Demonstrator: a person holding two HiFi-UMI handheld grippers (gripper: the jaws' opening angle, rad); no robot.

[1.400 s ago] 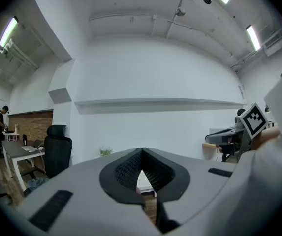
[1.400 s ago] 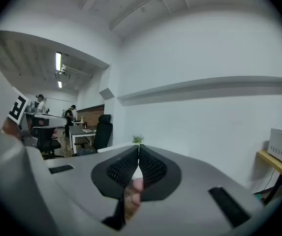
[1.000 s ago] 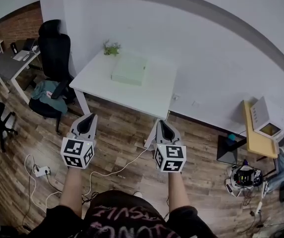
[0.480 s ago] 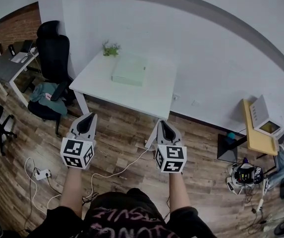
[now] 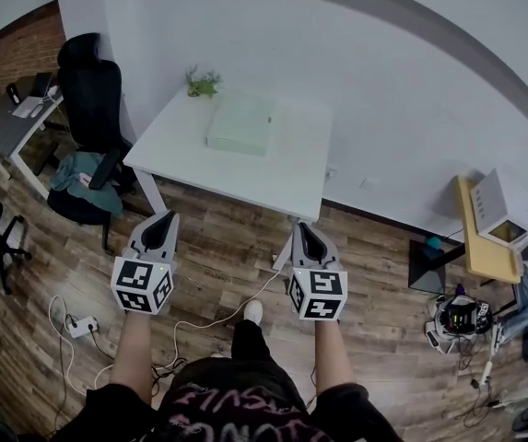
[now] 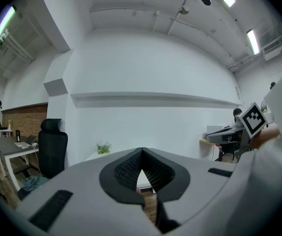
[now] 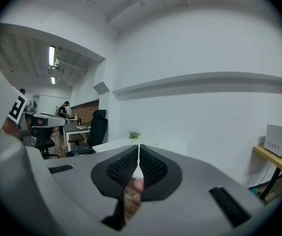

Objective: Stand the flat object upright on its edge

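- The left gripper point(image 5: 172, 214) and right gripper point(image 5: 298, 225) are held side by side above the floor. Each has its jaws pressed together with nothing between them, and each points to 12 o'clock, toward the table.
- A strip of wood floor point(image 5: 227, 256) lies between the gripper tips and the table's near edge.
- The white table point(image 5: 282, 187) stands at 12 o'clock against the white wall point(image 5: 383, 81).
- A black office chair point(image 5: 84, 81) stands at 10 o'clock, just beside the table's left end. A teal cloth point(image 5: 81, 168) lies on its seat.
- A yellow side table point(image 5: 471, 247) stands at 3 o'clock, well apart, with a white boxy appliance point(image 5: 501, 212) on it.
- The pale green box point(image 5: 240, 125) lies flat on the table's far half, with bare tabletop between it and the near edge.
- A small plant point(image 5: 202, 83) stands at the box's 11 o'clock, near it but apart.
- A white cable point(image 5: 210, 321) trails over the floor at 6 o'clock, and a power strip point(image 5: 79, 324) lies at 8 o'clock.
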